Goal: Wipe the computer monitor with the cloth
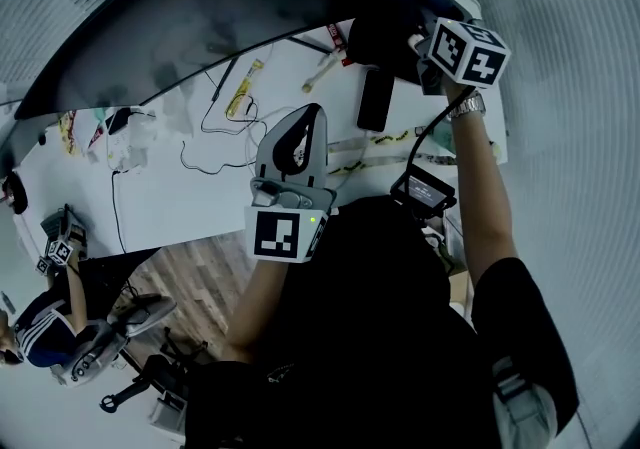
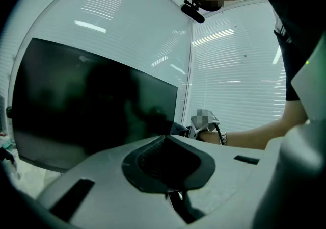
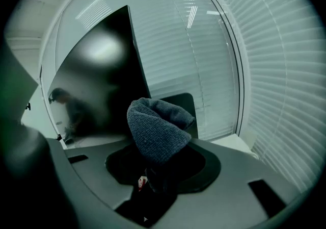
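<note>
Right gripper [image 3: 153,171] pinching cloth [image 3: 158,131] by monitor's [image 3: 102,85] right edge | left gripper [image 1: 297,142] jaws pressed together, empty, near side | risk: bunched cloth slipping free mid-wipe

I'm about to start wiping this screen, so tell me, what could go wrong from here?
The cloth bunches out of the right tongs, so a low angle might let hard plastic scrape the monitor. The push would probably land near the monitor's edge while the left tongs sit shut and empty, bracing nothing, so the screen may swivel or rock.
</note>
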{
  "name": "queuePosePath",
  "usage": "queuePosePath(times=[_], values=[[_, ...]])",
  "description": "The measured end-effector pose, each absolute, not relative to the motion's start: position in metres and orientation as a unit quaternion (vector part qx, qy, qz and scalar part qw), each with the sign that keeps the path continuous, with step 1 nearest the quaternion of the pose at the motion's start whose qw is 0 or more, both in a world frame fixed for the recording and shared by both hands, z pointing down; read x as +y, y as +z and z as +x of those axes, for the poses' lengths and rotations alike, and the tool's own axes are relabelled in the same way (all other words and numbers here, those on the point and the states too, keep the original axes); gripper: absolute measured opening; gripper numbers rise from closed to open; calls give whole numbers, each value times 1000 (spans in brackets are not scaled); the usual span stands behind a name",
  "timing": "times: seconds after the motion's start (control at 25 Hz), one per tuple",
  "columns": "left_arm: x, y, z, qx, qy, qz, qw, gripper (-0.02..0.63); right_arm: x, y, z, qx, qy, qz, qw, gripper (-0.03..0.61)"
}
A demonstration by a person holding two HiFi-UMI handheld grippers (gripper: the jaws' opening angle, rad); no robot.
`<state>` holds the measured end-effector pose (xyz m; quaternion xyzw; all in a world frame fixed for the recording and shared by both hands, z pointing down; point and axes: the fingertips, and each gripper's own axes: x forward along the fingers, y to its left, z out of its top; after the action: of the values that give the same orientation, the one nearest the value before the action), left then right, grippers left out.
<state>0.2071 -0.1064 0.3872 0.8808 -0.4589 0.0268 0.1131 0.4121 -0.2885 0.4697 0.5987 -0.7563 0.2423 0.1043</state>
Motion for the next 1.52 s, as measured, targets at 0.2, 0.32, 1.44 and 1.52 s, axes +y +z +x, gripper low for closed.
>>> queuePosePath(times=[0.2,0.32,1.44,1.52], values=[[-107,390,208,-458,29,880,120,6,-287,491,412,-749,256,599,123,141],[-106,391,208,-461,27,878,125,8,-284,504,413,-743,264,599,136,141],[-110,419,181,-482,51,861,155,7,-284,581,416,-709,303,607,191,141],[-110,421,177,-485,52,859,156,8,-285,581,416,-708,302,609,192,140]])
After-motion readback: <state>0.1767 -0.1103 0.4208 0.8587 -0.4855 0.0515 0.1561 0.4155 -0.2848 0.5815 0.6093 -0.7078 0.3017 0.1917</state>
